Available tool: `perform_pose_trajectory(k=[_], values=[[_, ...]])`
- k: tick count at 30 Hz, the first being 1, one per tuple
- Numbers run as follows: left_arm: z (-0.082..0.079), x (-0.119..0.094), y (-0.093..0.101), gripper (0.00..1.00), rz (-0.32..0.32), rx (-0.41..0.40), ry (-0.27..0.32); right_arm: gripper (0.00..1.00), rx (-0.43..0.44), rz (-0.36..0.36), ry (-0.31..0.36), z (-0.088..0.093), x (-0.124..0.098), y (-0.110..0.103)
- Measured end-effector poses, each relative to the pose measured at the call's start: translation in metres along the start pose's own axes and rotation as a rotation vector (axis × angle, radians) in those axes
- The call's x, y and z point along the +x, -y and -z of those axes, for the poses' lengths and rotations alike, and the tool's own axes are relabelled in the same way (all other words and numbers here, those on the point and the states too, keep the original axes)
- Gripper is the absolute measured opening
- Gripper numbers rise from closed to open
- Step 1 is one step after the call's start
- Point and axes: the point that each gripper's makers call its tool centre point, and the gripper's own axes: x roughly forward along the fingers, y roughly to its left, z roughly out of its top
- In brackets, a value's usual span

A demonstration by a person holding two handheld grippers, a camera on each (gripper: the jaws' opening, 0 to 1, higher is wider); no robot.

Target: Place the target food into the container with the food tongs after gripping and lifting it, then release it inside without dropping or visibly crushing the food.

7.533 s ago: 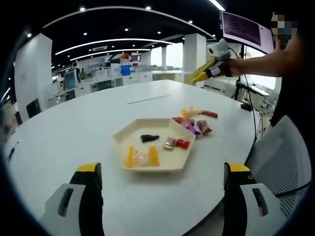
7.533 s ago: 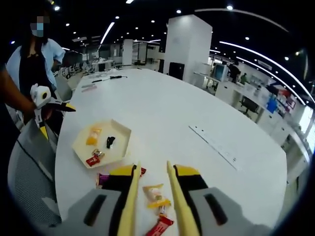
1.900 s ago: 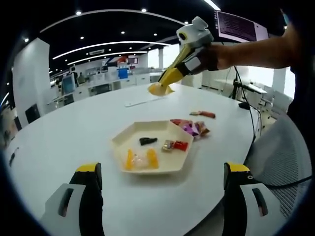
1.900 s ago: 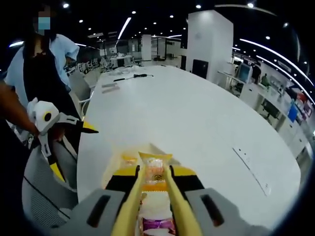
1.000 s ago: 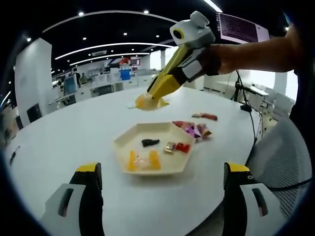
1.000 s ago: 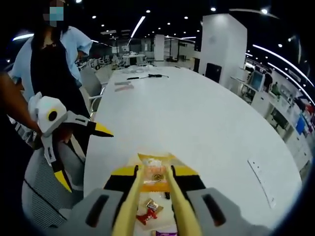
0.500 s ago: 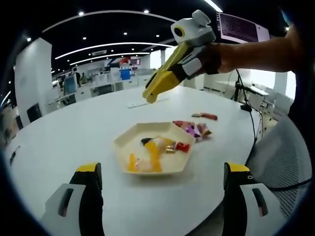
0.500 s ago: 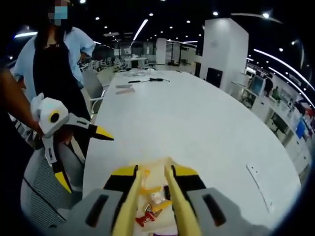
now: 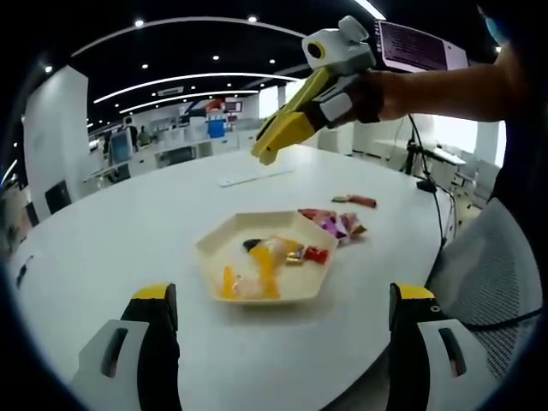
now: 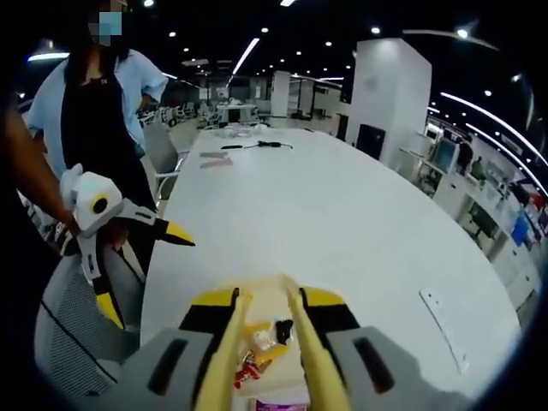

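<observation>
Right gripper [image 9: 267, 154] hovers empty above the hexagonal tray [image 9: 216, 242], a wrapped snack [image 9: 267, 253] lying inside it.

Seen from the left gripper view, its yellow tong jaws stand nearly together with nothing between them, pointing down at the tray below. The yellow-wrapped snack rests among other sweets in the tray, directly beneath those tips. Just beyond the tray's far side lies a loose pile of wrappers [image 9: 336, 223] on the white table [image 9: 111, 231]. The left gripper [image 9: 282, 342] waits near the table's edge, jaws spread wide and holding nothing. To finish cleanly, I would judge the right gripper should lift straight up, then swing toward the pile without brushing the tray's rim.
</observation>
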Motion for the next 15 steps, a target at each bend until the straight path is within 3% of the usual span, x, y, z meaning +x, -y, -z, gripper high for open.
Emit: perform_pose_trajectory(k=[15], values=[[0.001, 0.001, 0.001, 1.0, 0.004, 0.001, -0.007, 0.28, 0.011, 0.051, -0.01, 0.021, -0.036, 0.023]])
